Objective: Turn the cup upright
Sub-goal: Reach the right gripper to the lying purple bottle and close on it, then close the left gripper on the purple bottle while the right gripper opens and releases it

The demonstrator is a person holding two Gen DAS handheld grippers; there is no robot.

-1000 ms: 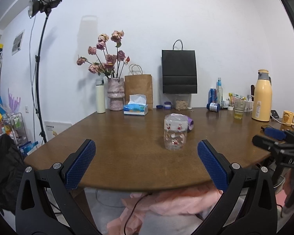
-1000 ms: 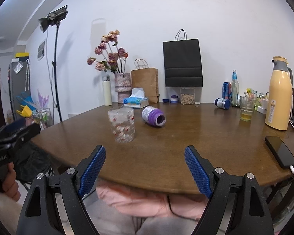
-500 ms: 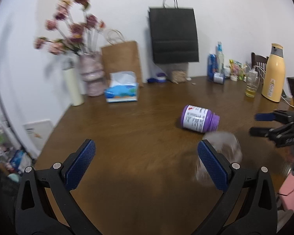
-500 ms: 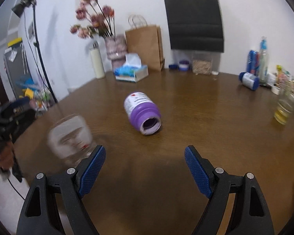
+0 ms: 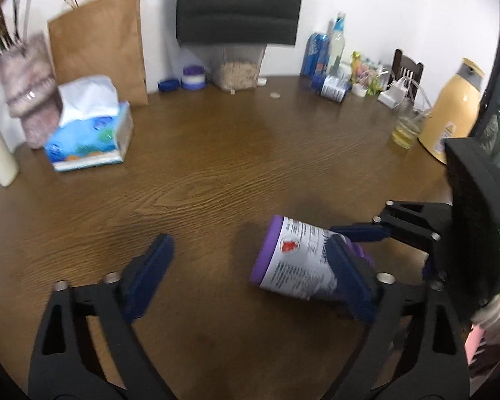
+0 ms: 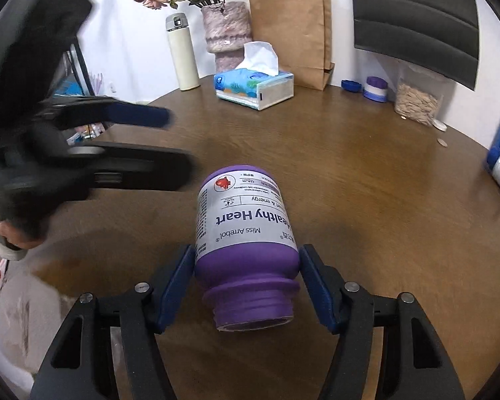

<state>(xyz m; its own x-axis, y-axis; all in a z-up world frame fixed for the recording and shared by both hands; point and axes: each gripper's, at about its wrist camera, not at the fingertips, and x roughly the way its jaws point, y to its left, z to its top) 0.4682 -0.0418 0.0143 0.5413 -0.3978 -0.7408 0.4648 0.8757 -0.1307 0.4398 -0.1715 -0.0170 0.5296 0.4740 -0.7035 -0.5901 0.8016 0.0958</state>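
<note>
A purple bottle-shaped cup [image 6: 246, 243] with a white label lies on its side on the brown table [image 6: 366, 180], its open mouth toward my right wrist camera. My right gripper [image 6: 246, 286] has closed around its lower body, both blue pads against its sides. In the left wrist view the cup [image 5: 296, 260] lies at the right, partly behind my left gripper's right finger. My left gripper [image 5: 250, 280] is open and empty beside the cup; it also shows blurred in the right wrist view [image 6: 140, 140].
A tissue box [image 6: 255, 88], pink vase [image 6: 226, 38], white flask [image 6: 182, 53] and paper bags [image 6: 291, 30] stand at the back. A yellow thermos [image 5: 453, 113] and a glass [image 5: 405, 126] stand at the right, with bottles [image 5: 326, 56] behind.
Both grippers moved in over the table toward the purple cup. My right gripper closed around it. The clear patterned glass has left both views.
</note>
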